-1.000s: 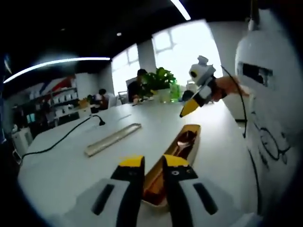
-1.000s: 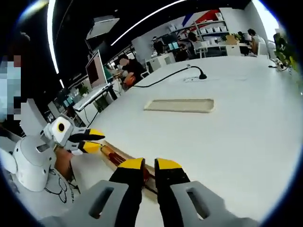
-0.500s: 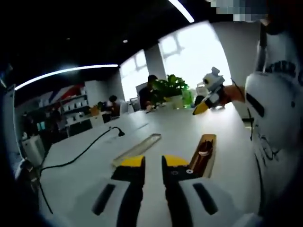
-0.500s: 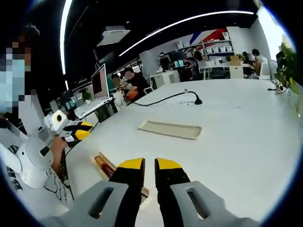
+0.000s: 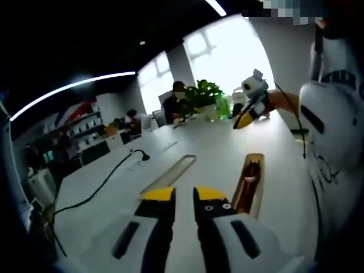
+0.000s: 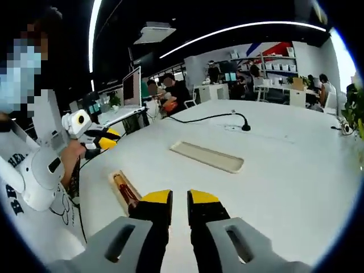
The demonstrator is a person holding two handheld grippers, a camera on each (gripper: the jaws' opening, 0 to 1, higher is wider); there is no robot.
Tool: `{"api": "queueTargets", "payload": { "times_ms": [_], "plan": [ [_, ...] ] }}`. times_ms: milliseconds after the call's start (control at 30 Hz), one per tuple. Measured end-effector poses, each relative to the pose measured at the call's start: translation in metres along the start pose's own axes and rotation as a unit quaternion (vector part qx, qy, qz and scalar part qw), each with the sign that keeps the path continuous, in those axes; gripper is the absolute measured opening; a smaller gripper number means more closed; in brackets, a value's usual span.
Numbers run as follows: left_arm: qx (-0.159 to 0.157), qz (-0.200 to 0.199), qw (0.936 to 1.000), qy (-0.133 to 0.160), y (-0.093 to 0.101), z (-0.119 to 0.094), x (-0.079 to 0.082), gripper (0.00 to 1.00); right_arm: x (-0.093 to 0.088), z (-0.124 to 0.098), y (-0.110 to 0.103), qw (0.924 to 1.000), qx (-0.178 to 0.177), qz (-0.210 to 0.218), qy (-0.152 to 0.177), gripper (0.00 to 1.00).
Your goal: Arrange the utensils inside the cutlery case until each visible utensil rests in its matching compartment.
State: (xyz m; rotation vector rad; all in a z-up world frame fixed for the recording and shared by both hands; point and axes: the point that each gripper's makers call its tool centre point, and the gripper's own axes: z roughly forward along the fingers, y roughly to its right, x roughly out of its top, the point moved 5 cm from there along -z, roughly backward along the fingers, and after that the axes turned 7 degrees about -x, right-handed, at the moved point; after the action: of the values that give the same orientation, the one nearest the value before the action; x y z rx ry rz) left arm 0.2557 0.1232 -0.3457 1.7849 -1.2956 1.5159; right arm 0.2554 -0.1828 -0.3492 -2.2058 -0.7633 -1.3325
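A narrow wooden cutlery case (image 5: 250, 181) lies on the white table (image 5: 210, 148), with a dark reddish utensil inside it. My left gripper (image 5: 183, 197) hovers just left of the case, jaws nearly together with nothing between them. In the right gripper view the same case (image 6: 124, 190) sits left of my right gripper (image 6: 180, 199), whose jaws are likewise close together and hold nothing. A pale flat lid (image 6: 207, 156) rests further out on the table, and the left gripper view shows the lid (image 5: 169, 174) too. The right gripper (image 5: 245, 118) is raised beyond the case. The left gripper (image 6: 107, 140) is held up near the table edge.
A black cable with a plug (image 6: 243, 126) runs across the far part of the table. A potted plant (image 5: 205, 94) and seated people are at the far end. A monitor (image 6: 132, 86) stands on a side desk. The person's white shirt (image 5: 335, 142) is close by.
Both grippers have pulled back from the case, which was right under both sets of jaws a second ago. It now lies beside each gripper. The jaws' spacing is unchanged.
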Motion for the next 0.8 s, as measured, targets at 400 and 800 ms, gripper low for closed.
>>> {"api": "queueTargets", "payload": {
  "times_ms": [400, 800],
  "plan": [
    [-0.007, 0.017, 0.9996, -0.024, -0.013, 0.01, 0.006, 0.13, 0.018, 0.009, 0.012, 0.9978, 0.011, -0.063, 0.018, 0.15],
    [-0.038, 0.026, 0.9984, -0.035, -0.03, 0.019, 0.015, 0.17, 0.037, 0.016, 0.028, 0.9929, 0.023, -0.108, 0.044, 0.24]
  ]
}}
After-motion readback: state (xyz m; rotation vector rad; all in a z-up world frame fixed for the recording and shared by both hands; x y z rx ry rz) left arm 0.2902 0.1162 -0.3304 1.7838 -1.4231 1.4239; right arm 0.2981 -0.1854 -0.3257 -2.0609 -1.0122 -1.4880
